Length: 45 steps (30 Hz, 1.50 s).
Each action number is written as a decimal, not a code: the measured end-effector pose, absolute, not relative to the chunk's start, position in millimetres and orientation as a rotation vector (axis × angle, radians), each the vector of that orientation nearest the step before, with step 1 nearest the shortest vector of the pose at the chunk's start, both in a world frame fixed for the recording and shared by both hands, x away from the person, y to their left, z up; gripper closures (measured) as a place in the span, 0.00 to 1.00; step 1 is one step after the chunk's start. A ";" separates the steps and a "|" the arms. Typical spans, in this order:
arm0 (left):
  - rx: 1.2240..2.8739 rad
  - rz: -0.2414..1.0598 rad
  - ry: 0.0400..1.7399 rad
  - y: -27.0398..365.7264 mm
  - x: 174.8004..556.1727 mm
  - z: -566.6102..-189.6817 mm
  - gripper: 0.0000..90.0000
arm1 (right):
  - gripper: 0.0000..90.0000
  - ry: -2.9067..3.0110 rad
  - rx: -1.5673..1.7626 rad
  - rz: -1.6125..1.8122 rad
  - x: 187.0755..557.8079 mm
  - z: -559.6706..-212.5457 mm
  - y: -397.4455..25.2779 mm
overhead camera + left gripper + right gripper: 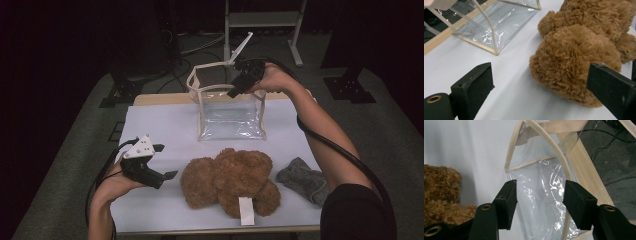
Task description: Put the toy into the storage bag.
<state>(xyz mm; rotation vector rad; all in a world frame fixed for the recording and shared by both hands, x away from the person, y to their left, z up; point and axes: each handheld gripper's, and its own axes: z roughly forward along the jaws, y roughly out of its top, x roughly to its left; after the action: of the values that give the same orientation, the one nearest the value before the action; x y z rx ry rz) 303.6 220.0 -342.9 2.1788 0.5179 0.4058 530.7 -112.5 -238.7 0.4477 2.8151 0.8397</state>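
The left tool [161, 161], jaws apart, faces the teddy bear [230, 182] at its 3 o'clock; plush may slip. The right tool [235, 90], jaws apart over the clear bag [231, 117], could collapse its rim.

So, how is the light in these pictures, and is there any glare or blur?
High view: dim, dark surroundings, soft detail. Left gripper view: bright, white glints on the clear bag, teddy bear sharp. Right gripper view: glare streaks on the bag's plastic.

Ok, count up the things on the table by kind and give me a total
Brown teddy bear: 1
Clear plastic bag with beige trim: 1
Grey cloth: 1
Total: 3
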 end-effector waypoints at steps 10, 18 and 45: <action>2.184 0.408 0.514 220.2 302.5 -341.8 0.07 | 0.49 2.807 0.490 0.816 544.5 -241.2 -109.5; 2.195 0.415 0.512 221.0 302.1 -341.2 0.07 | 0.50 2.813 0.526 0.800 554.6 -249.6 -106.6; 2.194 0.423 0.511 223.5 299.3 -339.0 0.07 | 0.97 2.866 0.513 0.774 545.9 -262.9 -109.8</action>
<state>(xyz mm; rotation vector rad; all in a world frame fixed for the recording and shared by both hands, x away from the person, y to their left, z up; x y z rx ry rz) 299.3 223.5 -339.0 2.1942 0.5110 0.4226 545.9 -109.8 -262.9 0.5134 2.8662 0.7742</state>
